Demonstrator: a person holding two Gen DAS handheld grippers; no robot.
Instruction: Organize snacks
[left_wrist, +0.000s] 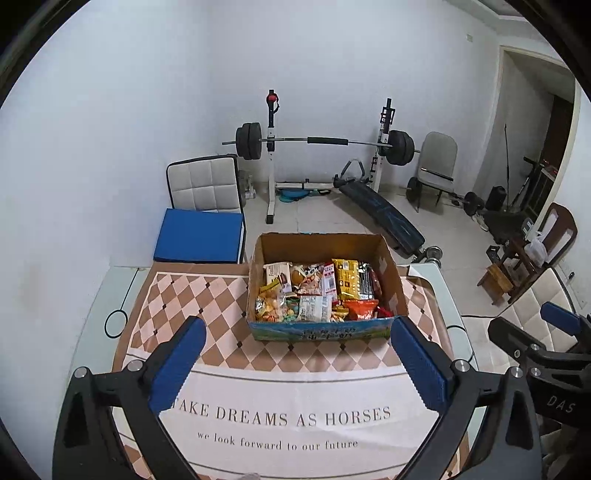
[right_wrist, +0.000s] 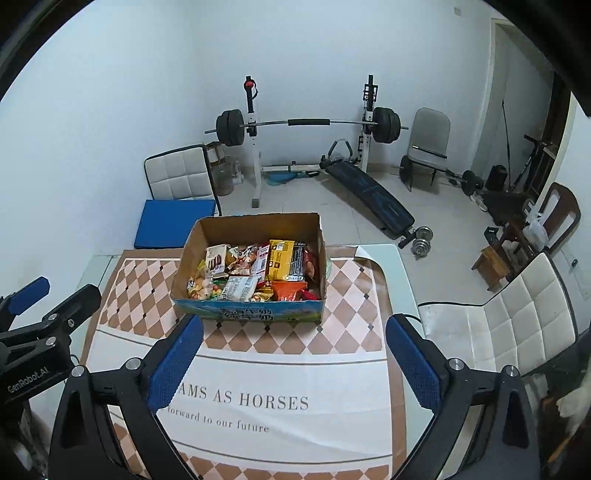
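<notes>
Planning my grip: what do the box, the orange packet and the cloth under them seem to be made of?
Box: corrugated cardboard, matte brown inside, printed front; creased flaps show it.
Orange packet: probably plastic film, glossy and crinkled.
Cloth: looks like woven or coated fabric, printed, low sheen; which one is unclear.

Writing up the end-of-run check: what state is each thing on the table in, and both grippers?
cardboard box: upright on the tablecloth, top open.
snack packets: all inside the box, packed close.
tablecloth: spread flat, far right corner curled up.
left gripper: open, holding nothing.
right gripper: open, holding nothing.
</notes>
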